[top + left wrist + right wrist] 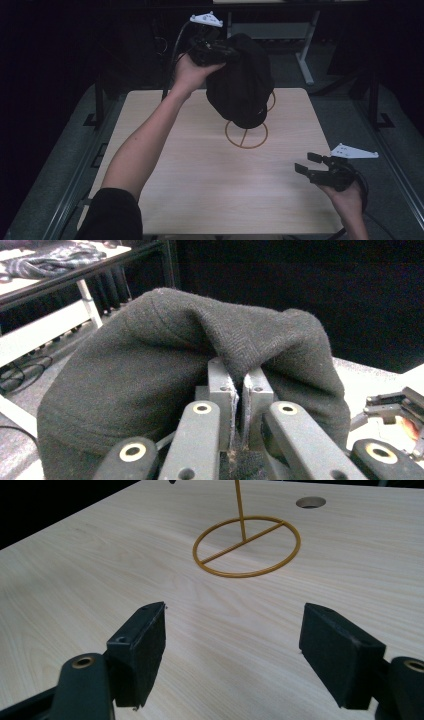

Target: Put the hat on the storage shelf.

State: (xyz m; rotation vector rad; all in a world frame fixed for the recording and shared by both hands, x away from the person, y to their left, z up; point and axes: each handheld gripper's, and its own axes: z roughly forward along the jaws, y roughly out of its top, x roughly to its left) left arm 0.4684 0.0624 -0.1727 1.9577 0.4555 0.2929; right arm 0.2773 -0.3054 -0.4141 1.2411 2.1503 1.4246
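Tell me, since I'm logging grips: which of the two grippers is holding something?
The left gripper, raised over the far side of the table: its jaws pinch a fold of the black hat. The right gripper hovers low near the table's right edge, jaws wide apart on nothing.

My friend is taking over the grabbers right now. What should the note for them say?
Left gripper: shut, pinching a fold of the black hat, which it holds up over the table.
Right gripper: open with nothing between the jaws, low over the table at its near right.
Gold wire stand: its ring base sits on the table under the hat, with a thin post rising from the middle.
Done: the hat is gripped and lifted.
Left: I cannot tell whether the hat touches the stand. It probably needs settling on the post, then letting go; the free gripper could steady the base.
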